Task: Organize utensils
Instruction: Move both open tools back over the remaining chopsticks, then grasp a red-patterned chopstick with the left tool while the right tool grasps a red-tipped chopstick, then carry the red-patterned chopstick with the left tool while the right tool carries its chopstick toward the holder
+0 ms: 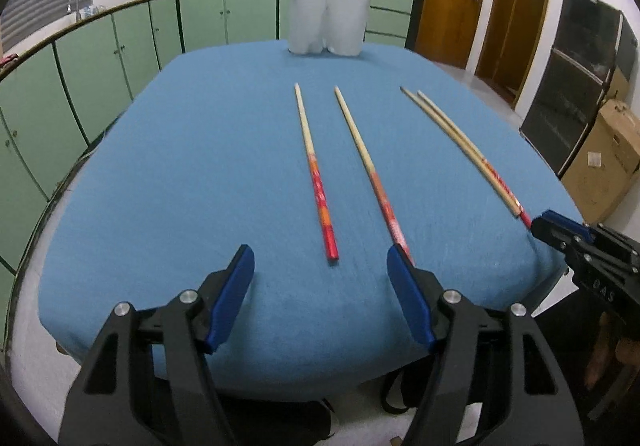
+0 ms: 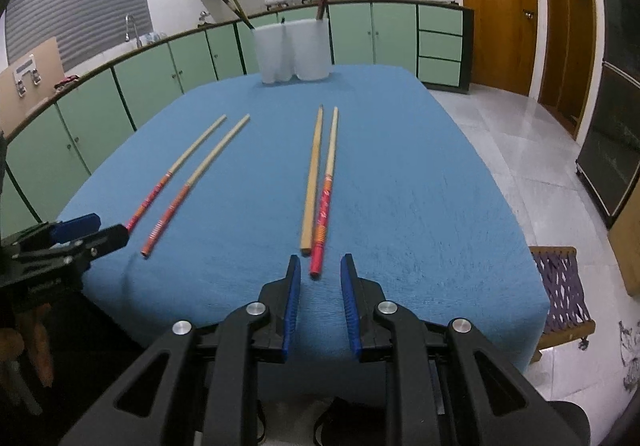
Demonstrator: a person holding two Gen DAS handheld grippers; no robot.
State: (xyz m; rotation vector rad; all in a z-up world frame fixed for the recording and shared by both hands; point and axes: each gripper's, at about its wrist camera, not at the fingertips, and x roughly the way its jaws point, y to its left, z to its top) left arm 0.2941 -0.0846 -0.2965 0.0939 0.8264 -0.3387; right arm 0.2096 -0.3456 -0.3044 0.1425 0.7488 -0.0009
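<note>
Chopsticks [image 2: 320, 186]: four lie loose on blue table [image 2: 420, 206] | white holder [image 2: 294, 48] far, seemingly holds some | left gripper [image 1: 320, 258] wide, empty | right gripper [image 2: 320, 276] narrow, empty.

Raised letters "OAS" on the right gripper [image 1: 556, 224] body; nothing else legible.

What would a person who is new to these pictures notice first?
Four long chopsticks with red handles lie on the blue tablecloth, as a spread pair on the left and a close pair on the right. At the far edge stands a white utensil holder with chopsticks in it. The left claw hangs wide over the first pair, and the right claw, set narrow, at the second.
</note>
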